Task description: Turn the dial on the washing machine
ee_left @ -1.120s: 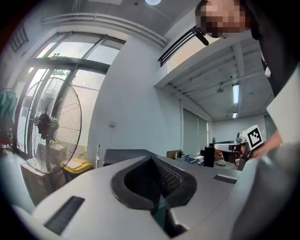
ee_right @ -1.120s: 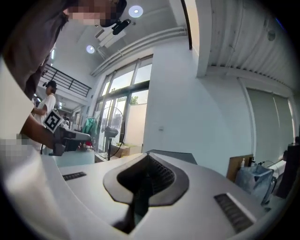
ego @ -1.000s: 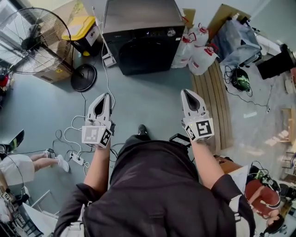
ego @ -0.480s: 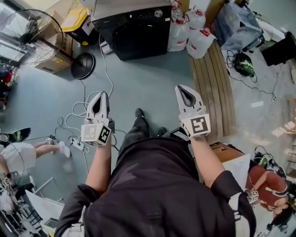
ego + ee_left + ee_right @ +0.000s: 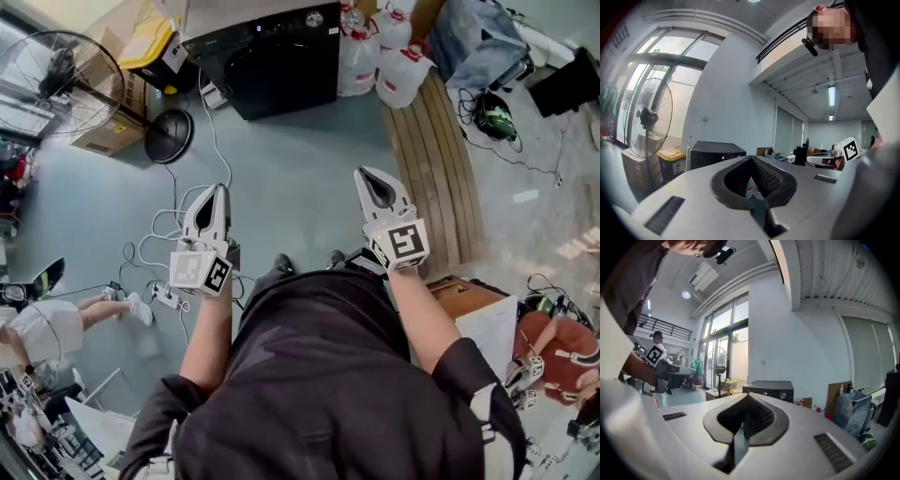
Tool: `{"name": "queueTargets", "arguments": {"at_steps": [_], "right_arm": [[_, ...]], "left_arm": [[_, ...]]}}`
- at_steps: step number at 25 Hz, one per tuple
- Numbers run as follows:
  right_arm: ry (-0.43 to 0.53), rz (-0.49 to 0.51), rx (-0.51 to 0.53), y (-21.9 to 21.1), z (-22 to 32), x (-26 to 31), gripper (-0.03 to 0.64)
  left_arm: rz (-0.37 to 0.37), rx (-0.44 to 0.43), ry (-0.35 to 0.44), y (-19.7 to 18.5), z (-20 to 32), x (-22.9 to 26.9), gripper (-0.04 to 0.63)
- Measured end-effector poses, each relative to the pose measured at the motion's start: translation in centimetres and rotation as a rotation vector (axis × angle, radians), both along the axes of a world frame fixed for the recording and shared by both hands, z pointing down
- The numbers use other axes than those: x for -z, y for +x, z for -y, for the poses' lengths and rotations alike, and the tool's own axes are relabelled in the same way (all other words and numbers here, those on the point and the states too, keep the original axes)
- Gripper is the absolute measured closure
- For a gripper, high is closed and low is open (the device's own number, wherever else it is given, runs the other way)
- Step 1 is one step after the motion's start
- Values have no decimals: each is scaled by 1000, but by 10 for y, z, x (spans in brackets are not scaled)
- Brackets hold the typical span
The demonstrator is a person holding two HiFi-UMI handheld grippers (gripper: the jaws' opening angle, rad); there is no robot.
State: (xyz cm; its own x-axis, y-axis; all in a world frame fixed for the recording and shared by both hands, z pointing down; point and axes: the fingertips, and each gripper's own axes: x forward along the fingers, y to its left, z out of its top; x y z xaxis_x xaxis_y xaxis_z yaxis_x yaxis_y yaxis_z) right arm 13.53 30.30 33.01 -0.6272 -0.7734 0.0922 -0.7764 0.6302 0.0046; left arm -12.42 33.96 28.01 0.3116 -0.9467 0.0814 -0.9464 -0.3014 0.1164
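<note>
The black washing machine (image 5: pixel 272 47) stands on the floor at the top of the head view, its round silver dial (image 5: pixel 315 18) at the right of its panel. Both grippers are held out in front of the person, well short of the machine. My left gripper (image 5: pixel 220 188) is shut and holds nothing; my right gripper (image 5: pixel 362 172) is also shut and empty. The left gripper view has the machine (image 5: pixel 715 152) far off beyond the closed tips (image 5: pixel 751 158). In the right gripper view the machine (image 5: pixel 768 390) and its dial (image 5: pixel 783 395) sit just past the closed tips (image 5: pixel 747 395).
A standing fan (image 5: pixel 56 75), a cardboard box (image 5: pixel 103 131) and a yellow-lidded bin (image 5: pixel 159 52) stand left of the machine. Water jugs (image 5: pixel 394 66) and wooden planks (image 5: pixel 436 178) lie to its right. White cables and a power strip (image 5: pixel 164 253) trail over the floor at left. People sit at both lower sides.
The washing machine has slid toward the top edge of the head view and the person's feet have shifted. Both grippers stay shut, held out in front of the body.
</note>
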Motion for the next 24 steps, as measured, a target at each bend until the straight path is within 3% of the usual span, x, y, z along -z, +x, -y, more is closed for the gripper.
{"name": "queueTargets", "arguments": {"at_steps": [6, 12, 24], "right_arm": [[-32, -1, -71, -4, 4, 6, 597], [-70, -18, -99, -23, 8, -4, 597], [-102, -12, -113, -31, -4, -9, 597]], "left_arm": [[0, -39, 37, -11, 7, 21, 580], [-28, -78, -11, -36, 9, 12, 580], [-46, -143, -19, -35, 6, 3, 580]]}}
